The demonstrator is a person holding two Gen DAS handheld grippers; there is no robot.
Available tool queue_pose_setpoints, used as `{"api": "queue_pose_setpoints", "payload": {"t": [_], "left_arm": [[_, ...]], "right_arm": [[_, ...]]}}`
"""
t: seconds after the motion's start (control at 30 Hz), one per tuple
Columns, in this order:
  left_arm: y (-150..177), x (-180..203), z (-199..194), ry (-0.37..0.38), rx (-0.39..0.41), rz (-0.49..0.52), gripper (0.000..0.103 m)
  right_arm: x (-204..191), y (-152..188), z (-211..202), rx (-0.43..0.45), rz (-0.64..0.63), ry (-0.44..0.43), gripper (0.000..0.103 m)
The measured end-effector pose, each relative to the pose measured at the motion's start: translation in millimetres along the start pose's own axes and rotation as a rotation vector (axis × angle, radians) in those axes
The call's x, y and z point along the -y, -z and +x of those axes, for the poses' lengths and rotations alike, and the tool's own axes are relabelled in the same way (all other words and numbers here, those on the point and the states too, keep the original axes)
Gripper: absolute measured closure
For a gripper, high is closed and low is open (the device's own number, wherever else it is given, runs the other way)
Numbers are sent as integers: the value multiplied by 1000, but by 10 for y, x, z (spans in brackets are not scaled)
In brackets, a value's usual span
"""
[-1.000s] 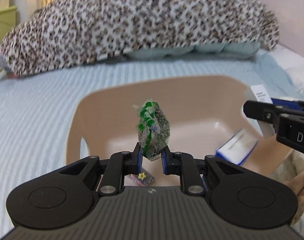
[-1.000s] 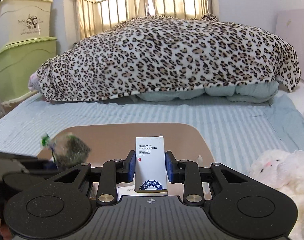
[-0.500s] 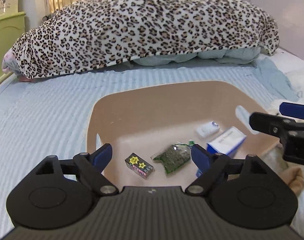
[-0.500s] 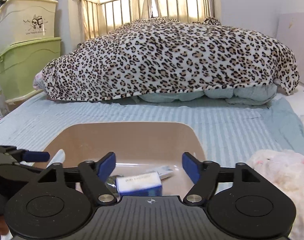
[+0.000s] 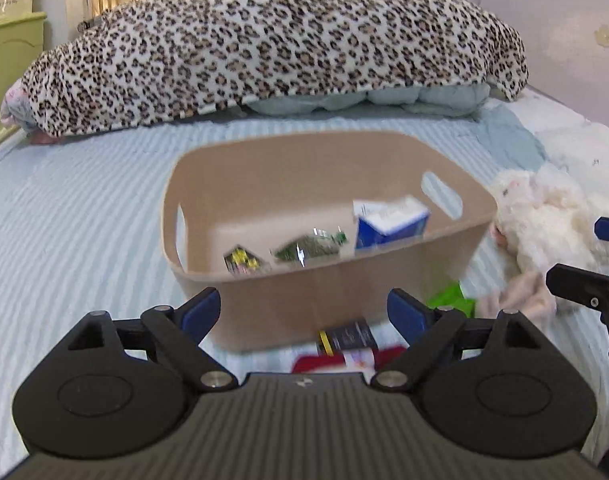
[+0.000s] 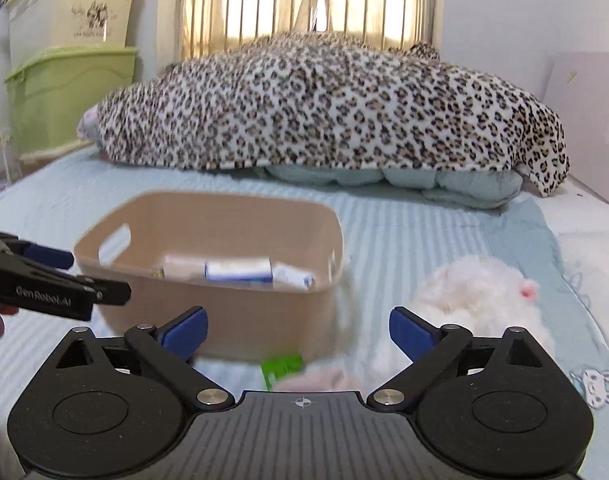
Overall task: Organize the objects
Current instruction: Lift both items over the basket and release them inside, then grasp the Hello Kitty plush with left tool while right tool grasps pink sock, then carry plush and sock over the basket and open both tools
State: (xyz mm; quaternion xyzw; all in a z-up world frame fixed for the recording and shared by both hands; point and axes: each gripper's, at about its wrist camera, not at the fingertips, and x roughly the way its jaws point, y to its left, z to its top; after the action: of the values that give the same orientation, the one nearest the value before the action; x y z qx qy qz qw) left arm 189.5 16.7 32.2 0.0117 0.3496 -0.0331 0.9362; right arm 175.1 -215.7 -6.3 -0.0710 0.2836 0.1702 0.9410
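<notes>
A beige plastic bin (image 5: 288,308) stands on the bed. In it lie a green packet (image 5: 310,247), a small dark box with yellow stars (image 5: 242,261) and a blue-and-white box (image 5: 390,222). The bin (image 6: 240,316) also shows in the right wrist view, with the blue-and-white box (image 6: 238,270) inside. My left gripper (image 5: 304,314) is open and empty, just in front of the bin. My right gripper (image 6: 298,330) is open and empty, in front of the bin's right corner. On the bed before the bin lie a dark card (image 5: 348,338), a red item (image 5: 332,362) and a green item (image 6: 282,366).
A white plush toy (image 5: 544,216) lies right of the bin, with a pink cloth (image 5: 520,296) beside it. A leopard-print blanket (image 6: 324,108) is heaped at the back of the bed. Green and cream storage bins (image 6: 68,92) stand at the left.
Both grippers let go of their items, the green packet and the white box, into the bin, opened wide, then pulled back and lower in front of the bin.
</notes>
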Motion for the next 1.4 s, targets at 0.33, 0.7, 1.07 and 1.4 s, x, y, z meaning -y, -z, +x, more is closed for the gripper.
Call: {"api": "queue_pose_setpoints", "payload": {"t": [0.33,0.7,1.07,1.4], "left_arm": [[427,68,325,18,-112,-18,12],[525,126,600,46,-147,-52,31],[514,45,464,82,-133,-79,44],[371,49,-52,103,-21,-56,44]], "right_arm": [[86,387,336,-124,10,-13,0],[112,544,597,-179,80,-44,21],[63,491,477,-180,20,-54,71],[81,213,43,-71,32,-72,72]]}}
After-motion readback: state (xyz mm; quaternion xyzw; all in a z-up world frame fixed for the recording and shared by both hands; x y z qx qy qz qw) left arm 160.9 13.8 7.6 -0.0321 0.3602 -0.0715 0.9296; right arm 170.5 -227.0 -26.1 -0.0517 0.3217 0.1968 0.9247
